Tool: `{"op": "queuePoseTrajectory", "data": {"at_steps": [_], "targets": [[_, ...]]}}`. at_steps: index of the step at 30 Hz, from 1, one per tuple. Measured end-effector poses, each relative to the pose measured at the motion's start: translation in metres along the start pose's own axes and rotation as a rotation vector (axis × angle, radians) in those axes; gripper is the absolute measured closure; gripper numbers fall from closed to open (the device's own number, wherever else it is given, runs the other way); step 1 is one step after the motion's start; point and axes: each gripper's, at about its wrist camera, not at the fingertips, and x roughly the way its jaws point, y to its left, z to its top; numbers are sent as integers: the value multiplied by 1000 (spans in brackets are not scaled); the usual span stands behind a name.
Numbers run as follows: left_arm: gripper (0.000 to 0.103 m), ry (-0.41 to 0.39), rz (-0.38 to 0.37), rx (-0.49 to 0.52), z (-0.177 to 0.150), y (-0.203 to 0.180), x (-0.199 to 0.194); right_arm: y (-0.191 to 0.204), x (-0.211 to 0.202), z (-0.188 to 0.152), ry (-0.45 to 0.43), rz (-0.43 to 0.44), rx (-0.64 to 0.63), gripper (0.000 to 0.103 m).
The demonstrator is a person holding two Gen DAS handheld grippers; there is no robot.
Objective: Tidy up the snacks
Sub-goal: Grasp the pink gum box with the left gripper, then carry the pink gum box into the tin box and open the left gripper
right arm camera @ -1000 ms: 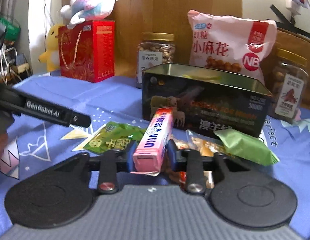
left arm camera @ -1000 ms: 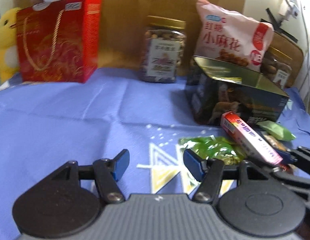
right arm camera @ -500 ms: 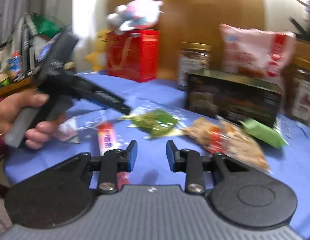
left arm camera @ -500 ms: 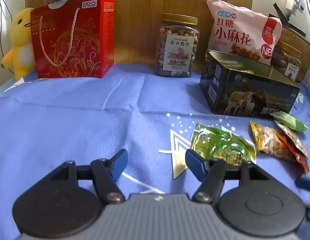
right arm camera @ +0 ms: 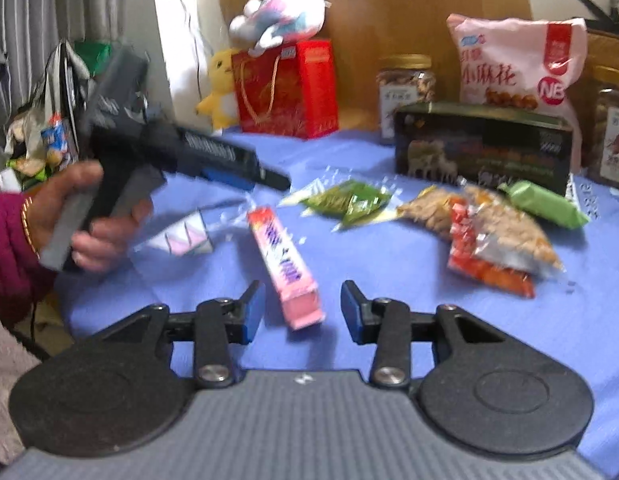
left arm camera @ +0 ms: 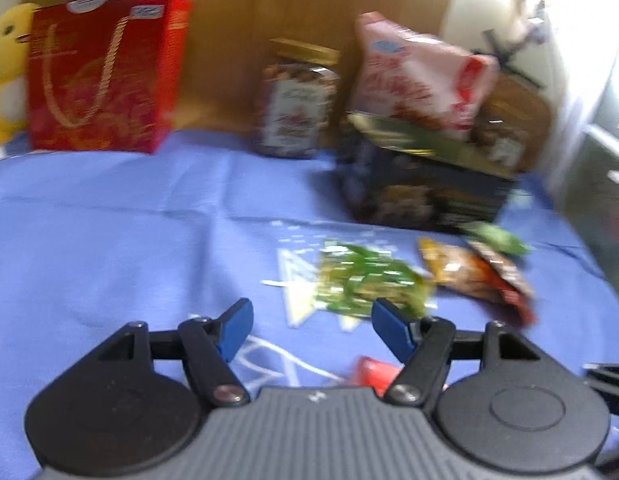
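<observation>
A long pink candy box (right arm camera: 283,264) lies flat on the blue cloth (right arm camera: 389,280), its near end between the fingers of my right gripper (right arm camera: 301,312). That gripper's jaws are opening and its pads do not touch the box. My left gripper (left arm camera: 309,332) stands open over the cloth with nothing between its fingers, just short of a green snack packet (left arm camera: 365,280). A hand holds the left gripper (right arm camera: 269,178) left of the box in the right wrist view. Orange and red packets (right arm camera: 493,240) and a green bar (right arm camera: 545,204) lie in front of a dark tin (right arm camera: 481,148).
Along the back stand a red gift bag (right arm camera: 285,88), a nut jar (right arm camera: 405,88), a pink snack bag (right arm camera: 513,64) and a second jar (right arm camera: 613,128). Plush toys (right arm camera: 281,16) sit by the gift bag. The cloth's left edge drops off beside a cluttered shelf (right arm camera: 37,148).
My right gripper let go of the pink box, which now lies on the cloth, and its jaws widened. The left gripper swung back toward the green packet; its view is blurred.
</observation>
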Motion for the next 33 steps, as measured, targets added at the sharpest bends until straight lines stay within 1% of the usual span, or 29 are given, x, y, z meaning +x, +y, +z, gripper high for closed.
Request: {"op": "queuePoseTrajectory", "data": {"at_steps": [2,3,6,7,11,15,18,20,21,22,23,24,27,28,30,33], "targets": [[38,8,-69,23,-2,-6,-3,3,6,-2,26,-46,-25,59],[38,15,-90,34,-4,-9,-3,4,10,-2,34,-88,-42,60],[38,35,-114,62,-9,-19,-2,2,12,0,10,-203,-65,59],[37,33,-116,62,-10,-20,-4,1,10,1,2,-212,-69,59],[35,26,-115,26,-11,-15,-11,0,4,2,-16,-157,-64,58],[35,35,-105,9,-13,-7,-20,0,13,0,31,-160,-74,58],[36,57,-99,8,-17,-6,-18,-2,16,-1,43,-155,-37,59],[38,77,-110,1,-20,-7,-14,-3,15,0,46,-138,-19,59],[42,89,-124,-3,-21,-9,-12,-2,14,0,44,-127,-13,61],[50,102,-147,-7,-23,-11,-9,-1,14,1,42,-113,-6,61],[51,117,-165,-10,-25,-15,-6,0,15,0,41,-104,-3,65],[51,118,-165,-4,-27,-19,-5,2,16,1,38,-102,-3,65],[51,100,-140,50,-29,-33,-7,3,19,2,32,-157,-16,65],[51,98,-142,52,-29,-34,-8,0,18,2,28,-162,-10,66],[51,85,-145,49,-26,-35,-11,-4,16,5,12,-170,4,72],[51,50,-157,40,-19,-34,-18,-6,11,8,-12,-169,-6,73]]}}
